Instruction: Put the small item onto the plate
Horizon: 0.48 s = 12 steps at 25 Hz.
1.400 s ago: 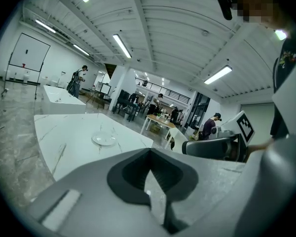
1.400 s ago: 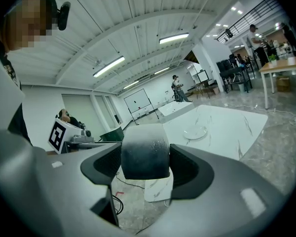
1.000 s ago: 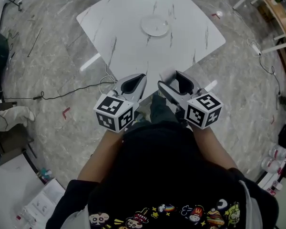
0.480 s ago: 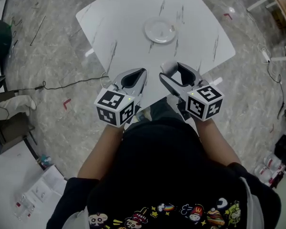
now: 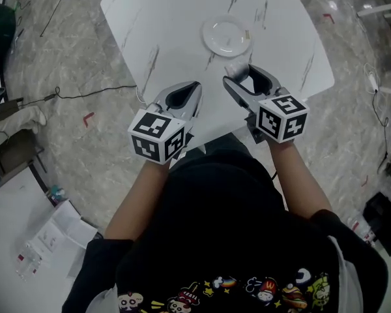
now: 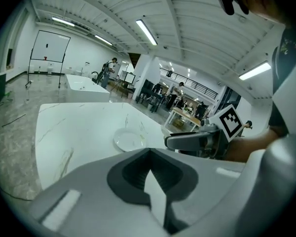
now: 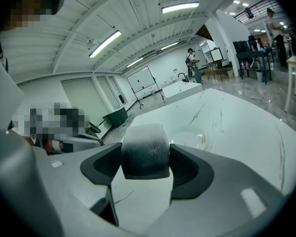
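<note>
And there was the right gripper (image 5: pixel 240 73), jaws pinched square on the small item (image 7: pixel 144 152), a rounded greyish piece with a pale top, wedged between the two pads and held over the white marble table (image 5: pixel 176 31), not touching it as far as the head view showed. The plate (image 5: pixel 227 36) sat empty, near the tips of that gripper, straight ahead along the line of its jaws and a shade to the person's left; in the right gripper view its rim peeked out just behind the item. So the carrying hand was plainly the nearer one, and the move looked like a short push forward and down, then a release over the plate's middle. The left gripper (image 5: pixel 184 98) hung back beside it near the table's near edge, jaws pressed together on nothing, with the plate farther off to its front and right and no part to play yet.
</note>
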Tool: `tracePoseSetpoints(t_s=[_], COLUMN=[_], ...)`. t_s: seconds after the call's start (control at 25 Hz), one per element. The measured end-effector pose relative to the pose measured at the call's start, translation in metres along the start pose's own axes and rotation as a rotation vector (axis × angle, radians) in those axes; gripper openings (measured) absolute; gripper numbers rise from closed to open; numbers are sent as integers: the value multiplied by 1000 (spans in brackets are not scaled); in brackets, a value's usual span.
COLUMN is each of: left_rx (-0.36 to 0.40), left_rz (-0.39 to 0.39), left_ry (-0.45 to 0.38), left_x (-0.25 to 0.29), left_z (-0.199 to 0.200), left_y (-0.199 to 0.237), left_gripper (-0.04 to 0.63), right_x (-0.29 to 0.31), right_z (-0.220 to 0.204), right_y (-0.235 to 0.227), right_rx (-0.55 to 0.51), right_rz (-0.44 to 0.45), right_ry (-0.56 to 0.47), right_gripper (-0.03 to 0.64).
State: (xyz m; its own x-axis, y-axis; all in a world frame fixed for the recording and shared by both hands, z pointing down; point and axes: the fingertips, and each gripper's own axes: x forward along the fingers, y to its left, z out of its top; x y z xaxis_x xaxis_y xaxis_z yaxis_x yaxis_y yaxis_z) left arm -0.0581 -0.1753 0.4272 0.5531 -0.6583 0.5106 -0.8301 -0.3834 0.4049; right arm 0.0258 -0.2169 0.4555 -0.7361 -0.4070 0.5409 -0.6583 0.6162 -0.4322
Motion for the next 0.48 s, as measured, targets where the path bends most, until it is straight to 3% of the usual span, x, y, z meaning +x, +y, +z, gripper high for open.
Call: tracePoseSetpoints(t_s=[0.48], left_rx=[-48], left_rz=[42], left_ry=[46], left_x=[32], left_z=[-3], left_y=[26], left_gripper=[0], right_x=[48], right_z=[12], right_y=[-46], right_rx=[-49], right_rz=[-1], right_ry=[90], right_gripper=[328])
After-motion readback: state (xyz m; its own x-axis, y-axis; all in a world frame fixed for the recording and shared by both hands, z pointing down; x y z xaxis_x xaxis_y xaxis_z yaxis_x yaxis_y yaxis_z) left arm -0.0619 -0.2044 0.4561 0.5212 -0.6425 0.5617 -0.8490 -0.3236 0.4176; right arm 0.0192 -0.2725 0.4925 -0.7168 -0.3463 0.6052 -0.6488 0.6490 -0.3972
